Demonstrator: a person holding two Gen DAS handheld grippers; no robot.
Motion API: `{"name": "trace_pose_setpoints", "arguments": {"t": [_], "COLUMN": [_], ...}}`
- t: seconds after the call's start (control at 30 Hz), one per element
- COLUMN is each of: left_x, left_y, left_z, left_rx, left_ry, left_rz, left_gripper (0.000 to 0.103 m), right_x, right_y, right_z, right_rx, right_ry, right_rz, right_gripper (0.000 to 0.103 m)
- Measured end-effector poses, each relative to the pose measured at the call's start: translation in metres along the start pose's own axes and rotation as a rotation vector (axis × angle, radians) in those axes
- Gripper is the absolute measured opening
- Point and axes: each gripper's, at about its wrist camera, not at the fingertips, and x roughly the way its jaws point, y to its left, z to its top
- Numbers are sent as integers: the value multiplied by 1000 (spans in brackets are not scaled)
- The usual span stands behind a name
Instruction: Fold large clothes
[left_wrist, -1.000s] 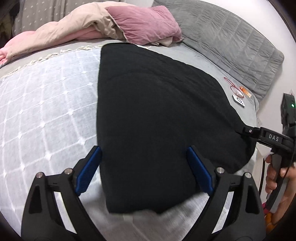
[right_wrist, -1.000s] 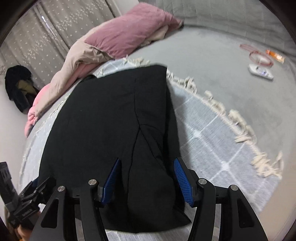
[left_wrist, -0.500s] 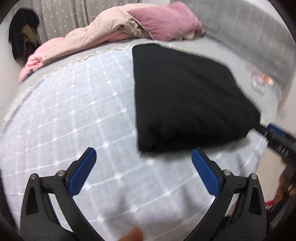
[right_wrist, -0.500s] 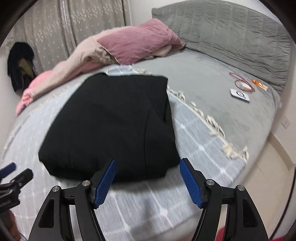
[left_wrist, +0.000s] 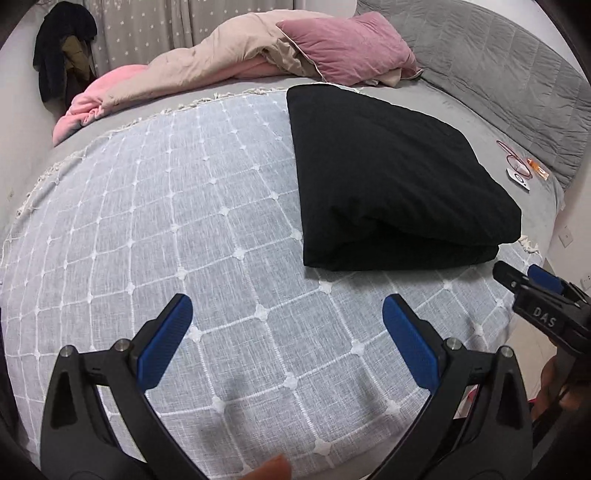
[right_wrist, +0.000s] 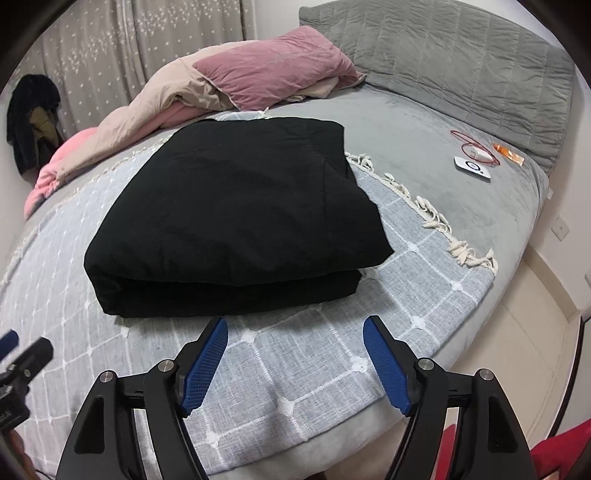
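The black garment (right_wrist: 236, 218) lies folded into a thick, tidy rectangle on the white-checked blanket (left_wrist: 177, 229), in its far right part as the left wrist view shows it. The layers sit one on another with the folded edge toward the grippers, so the fold looks finished.

The left gripper (left_wrist: 286, 334) hovers over bare blanket in front of the garment, its jaws wide apart and nothing between them. The right gripper (right_wrist: 295, 360) is also just in front of the garment, not touching it; its jaws are opening and are empty.

Both are probably clear of the garment so that they do not pull it out of shape. Behind the garment lie a pink pillow (right_wrist: 273, 77) and a crumpled duvet (left_wrist: 207, 74), apart from it.
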Motion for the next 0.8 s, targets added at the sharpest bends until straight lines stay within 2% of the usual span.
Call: {"name": "trace_pose_setpoints", "arguments": {"t": [0.2, 0.8], "left_x": [2, 8], "left_y": [2, -2], "left_z": [-2, -8], "left_rx": [-9, 6], "left_ry": [10, 43], "left_rz": [-3, -18], "left_gripper": [102, 102], "right_x": [9, 10], "right_y": [8, 7], "right_z": [-2, -6], "right_rx": [-28, -23], "right_ry": [31, 48], "right_rz": [-8, 23], "right_gripper": [77, 77]}}
